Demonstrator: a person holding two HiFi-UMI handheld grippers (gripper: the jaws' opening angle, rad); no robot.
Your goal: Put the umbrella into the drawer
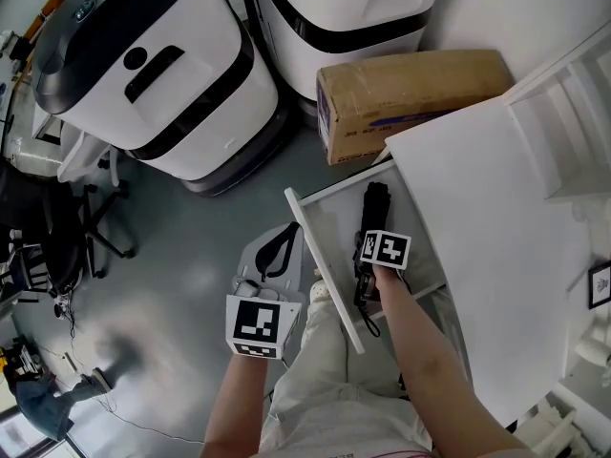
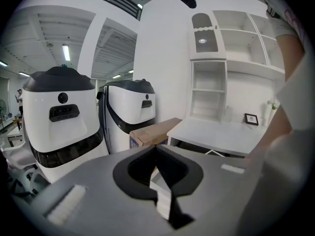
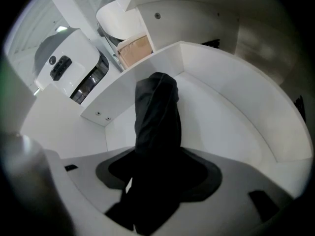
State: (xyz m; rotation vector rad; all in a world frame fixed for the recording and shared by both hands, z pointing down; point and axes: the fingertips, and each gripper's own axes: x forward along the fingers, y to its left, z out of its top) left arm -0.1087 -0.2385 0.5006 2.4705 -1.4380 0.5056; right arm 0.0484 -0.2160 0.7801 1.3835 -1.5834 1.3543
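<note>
Head view: right gripper [image 1: 370, 267] points steeply down inside the pulled-out white flat-panel drawer [image 1: 320, 265], clamped on the black folded fabric umbrella [image 1: 374, 208]. The umbrella runs lengthwise through the jaws, its far end beyond the tips and its strap loop trailing behind the gripper. The marker cube hides the actual pad contact. Left gripper [image 1: 284, 235] sits outside the drawer front, well apart from the right one, above grey floor. A brown cardboard box [image 1: 410, 89] sits beyond the drawer, and the white desk top [image 1: 477, 218] is to the right gripper's right.

Left gripper view: left gripper [image 2: 155, 147] has tips together with nothing in them. Ahead are two glossy white-and-black rounded machines [image 2: 59, 117], the box [image 2: 152, 132], the desk [image 2: 221, 132] and a white shelf unit [image 2: 231, 63]. The umbrella is out of this view.

Right gripper view: right gripper [image 3: 157, 154] is closed on the umbrella [image 3: 156, 112], and dark, creased cloth fills the gap. The smooth white drawer wall [image 3: 236, 82] curves round it. Whether the umbrella's far end touches the drawer bottom is hard to tell.
</note>
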